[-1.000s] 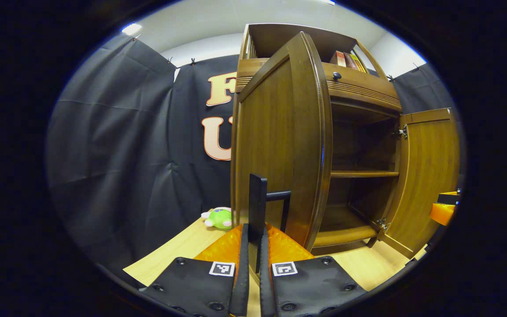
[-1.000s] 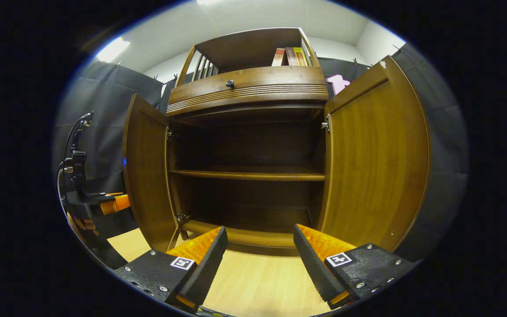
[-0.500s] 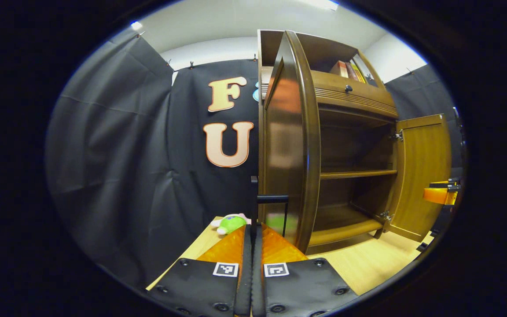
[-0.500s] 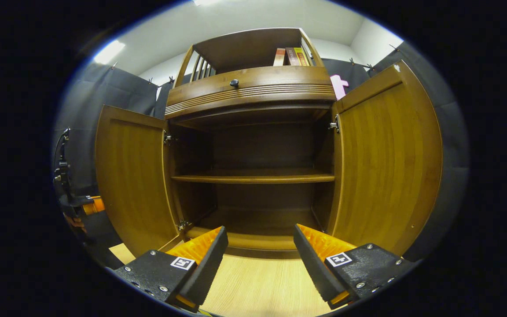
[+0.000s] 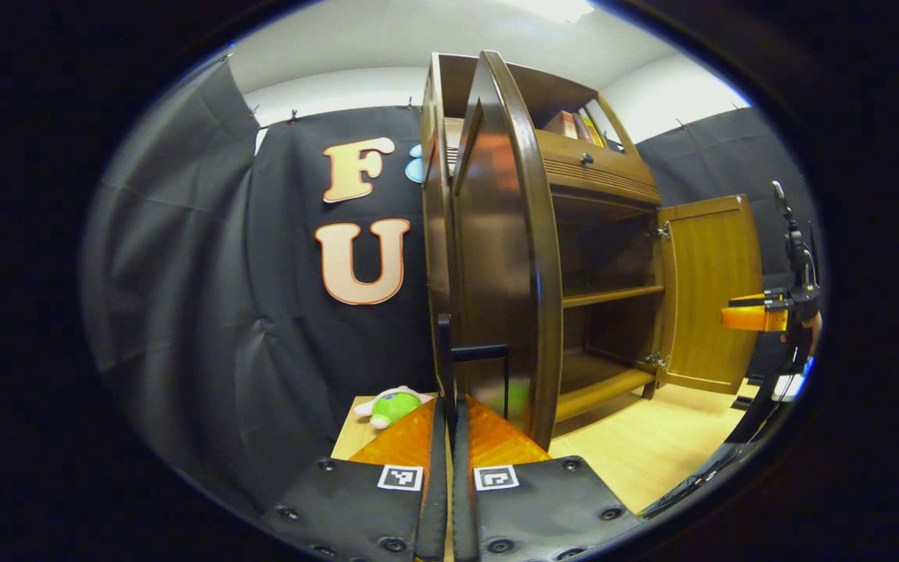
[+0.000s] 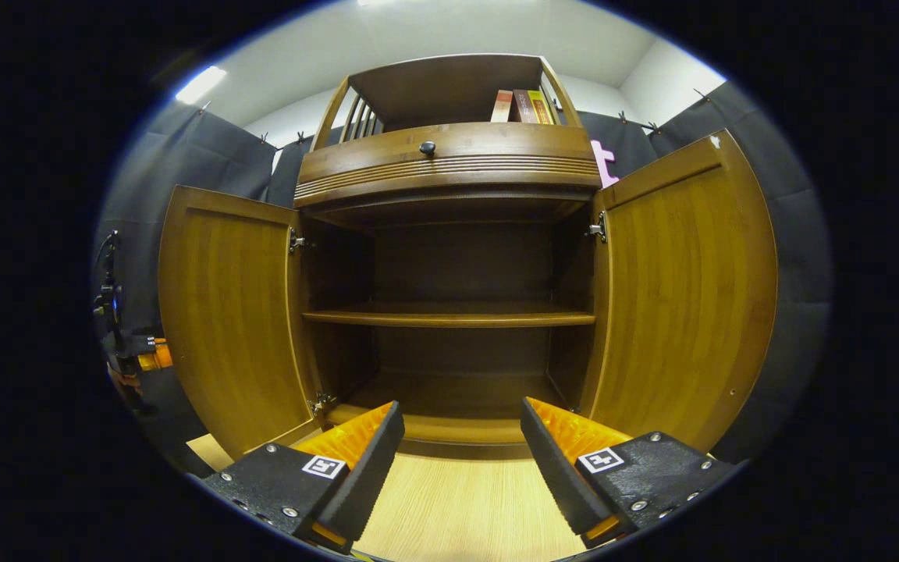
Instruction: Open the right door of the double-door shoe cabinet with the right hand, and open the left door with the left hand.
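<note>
Wooden shoe cabinet [image 6: 449, 234]: both doors wide open, shelves bare. L gripper [image 5: 449, 414] clenched on door handle [image 5: 469, 355]; R gripper [image 6: 461, 429] released.

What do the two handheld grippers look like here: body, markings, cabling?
Each gripper has two black plates studded with screws, each plate bearing a small square black-and-white marker. The left gripper has its tongs together; the right gripper shows wedge-shaped tongs with ridged inner faces. In the left gripper view, the right gripper, farther off, has a black upright post on top and dark cables hanging from it.
</note>
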Action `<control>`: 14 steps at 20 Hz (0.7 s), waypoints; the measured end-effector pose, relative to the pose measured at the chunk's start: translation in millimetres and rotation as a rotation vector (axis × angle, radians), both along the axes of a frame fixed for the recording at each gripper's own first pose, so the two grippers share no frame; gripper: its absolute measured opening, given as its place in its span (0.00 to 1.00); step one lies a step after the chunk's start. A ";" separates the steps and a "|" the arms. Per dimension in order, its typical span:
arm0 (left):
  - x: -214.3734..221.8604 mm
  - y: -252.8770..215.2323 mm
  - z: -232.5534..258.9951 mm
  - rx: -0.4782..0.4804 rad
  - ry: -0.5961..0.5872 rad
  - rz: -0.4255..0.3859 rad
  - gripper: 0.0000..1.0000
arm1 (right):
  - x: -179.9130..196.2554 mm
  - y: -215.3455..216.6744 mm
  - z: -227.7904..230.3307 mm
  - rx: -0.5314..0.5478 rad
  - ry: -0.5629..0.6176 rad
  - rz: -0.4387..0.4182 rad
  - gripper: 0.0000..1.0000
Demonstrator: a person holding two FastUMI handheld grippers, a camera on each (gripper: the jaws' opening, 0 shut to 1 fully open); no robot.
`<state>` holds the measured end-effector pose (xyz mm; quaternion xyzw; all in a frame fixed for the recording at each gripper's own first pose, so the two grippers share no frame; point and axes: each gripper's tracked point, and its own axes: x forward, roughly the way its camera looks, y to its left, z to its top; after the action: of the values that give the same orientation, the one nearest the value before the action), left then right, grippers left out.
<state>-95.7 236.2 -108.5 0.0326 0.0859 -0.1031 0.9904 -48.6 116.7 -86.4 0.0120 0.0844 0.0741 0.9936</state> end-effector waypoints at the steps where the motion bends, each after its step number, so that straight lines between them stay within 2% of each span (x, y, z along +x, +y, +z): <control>1: -2.6 1.6 -0.5 -0.003 0.001 0.002 0.11 | 0.0 3.6 0.2 0.005 -0.002 0.008 0.93; 4: -27.5 9.5 -8.2 -0.016 0.018 0.043 0.11 | 5.3 13.4 -2.0 0.017 -0.006 0.046 0.93; 7: -69.8 26.1 -12.1 -0.054 0.065 0.166 0.11 | 12.9 17.8 -11.4 0.028 0.018 0.093 0.93; 8: -82.7 25.2 -7.5 -0.042 0.065 0.204 0.12 | 15.3 16.7 -11.8 0.030 0.022 0.104 0.96; 9: -91.4 19.7 2.5 -0.037 0.050 0.234 0.11 | 17.4 13.0 -10.1 0.032 0.020 0.108 0.93; 11: -96.4 6.0 30.3 -0.049 -0.004 0.328 0.11 | 20.0 4.2 -5.0 0.030 0.008 0.110 0.93; 14: -71.1 -51.3 61.7 -0.010 -0.086 0.339 0.11 | 22.1 -27.7 2.9 -0.023 -0.024 0.052 0.93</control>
<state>-166.9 184.9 -46.8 0.0170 0.0472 0.0664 0.9965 -26.5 89.0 -83.5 -0.0028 0.0733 0.0993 0.9923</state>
